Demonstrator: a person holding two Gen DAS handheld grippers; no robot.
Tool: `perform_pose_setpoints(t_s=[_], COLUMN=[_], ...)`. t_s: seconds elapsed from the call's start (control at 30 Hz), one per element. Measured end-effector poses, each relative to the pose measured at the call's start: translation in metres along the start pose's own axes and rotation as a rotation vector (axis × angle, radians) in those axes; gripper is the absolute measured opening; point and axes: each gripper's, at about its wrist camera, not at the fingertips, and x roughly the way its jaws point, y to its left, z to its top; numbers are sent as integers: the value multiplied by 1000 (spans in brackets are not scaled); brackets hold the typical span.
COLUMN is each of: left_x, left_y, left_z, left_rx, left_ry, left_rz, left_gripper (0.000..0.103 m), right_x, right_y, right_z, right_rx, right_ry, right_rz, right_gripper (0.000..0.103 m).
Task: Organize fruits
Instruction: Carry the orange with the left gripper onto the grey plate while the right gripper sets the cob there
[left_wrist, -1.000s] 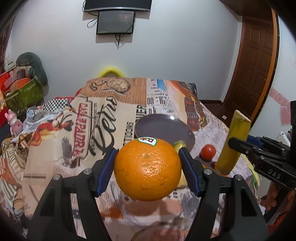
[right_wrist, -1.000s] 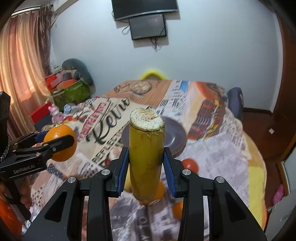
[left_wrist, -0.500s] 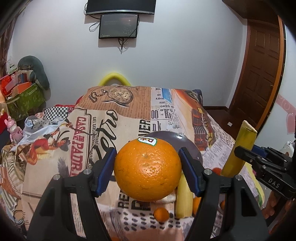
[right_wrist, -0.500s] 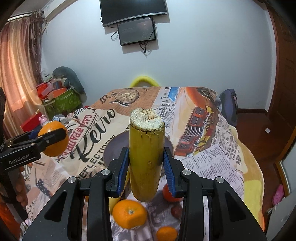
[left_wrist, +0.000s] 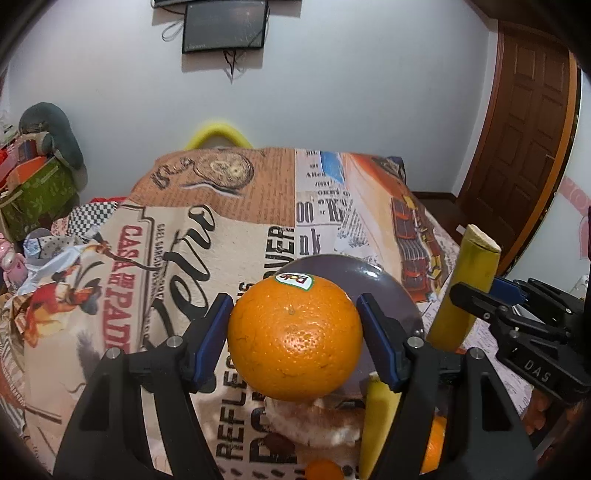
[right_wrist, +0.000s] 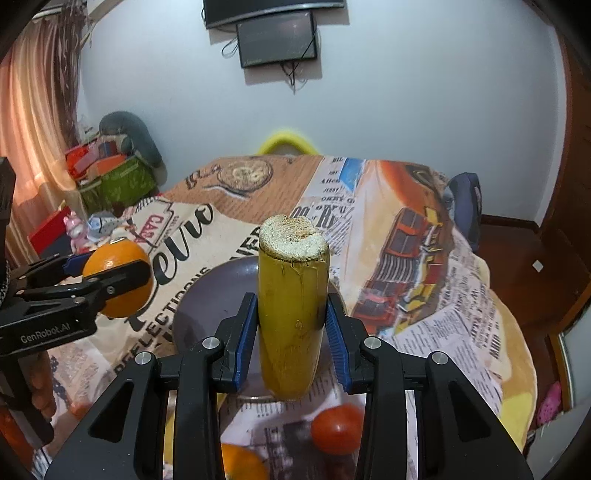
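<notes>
My left gripper (left_wrist: 294, 334) is shut on a large orange (left_wrist: 294, 338) with a sticker on top, held above the table. The orange also shows in the right wrist view (right_wrist: 117, 278). My right gripper (right_wrist: 291, 332) is shut on a yellow cut banana piece (right_wrist: 291, 306), held upright; it also shows in the left wrist view (left_wrist: 463, 291). A dark grey plate (right_wrist: 207, 295) lies on the printed tablecloth just beyond both grippers; it also shows in the left wrist view (left_wrist: 380, 284).
A tomato (right_wrist: 337, 428) and an orange (right_wrist: 240, 461) lie on the cloth below my right gripper. Another banana piece (left_wrist: 376, 424) and small oranges (left_wrist: 323, 470) lie below my left gripper. A chair (right_wrist: 465, 206) stands at the table's far right.
Both grippers moved forward and lower toward the plate, each still holding its fruit. The plate now looks larger and closer.
</notes>
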Motion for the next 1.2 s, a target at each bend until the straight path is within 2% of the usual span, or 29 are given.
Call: perform_pose_setpoints(t_s=[0.27, 0.43, 0.63, 0.87, 0.9, 1.07, 1.2], left_x=[42, 64, 84, 100, 101, 81, 71], left_y=[0, 3, 3, 5, 6, 2, 2], left_z=[1, 1, 2, 0, 0, 10, 14], left_rx=[14, 4, 23, 6, 0, 14, 10], left_ry=[72, 120, 161, 208, 208, 110, 102], left_rz=[-8, -47, -30, -45, -50, -48, -41], left_gripper=[68, 68, 68, 68, 68, 71, 71], right_x=[38, 57, 67, 84, 86, 82, 66], right_y=[1, -4, -1, -4, -4, -4, -8], right_z=[1, 1, 3, 9, 8, 3, 7], right_rx=[-54, -48, -62, -54, -59, -67, -45], right_ry=[87, 137, 154, 204, 213, 207, 179], right_rz=[13, 40, 44, 63, 60, 50, 46], right_gripper=[33, 33, 33, 34, 34, 34, 34])
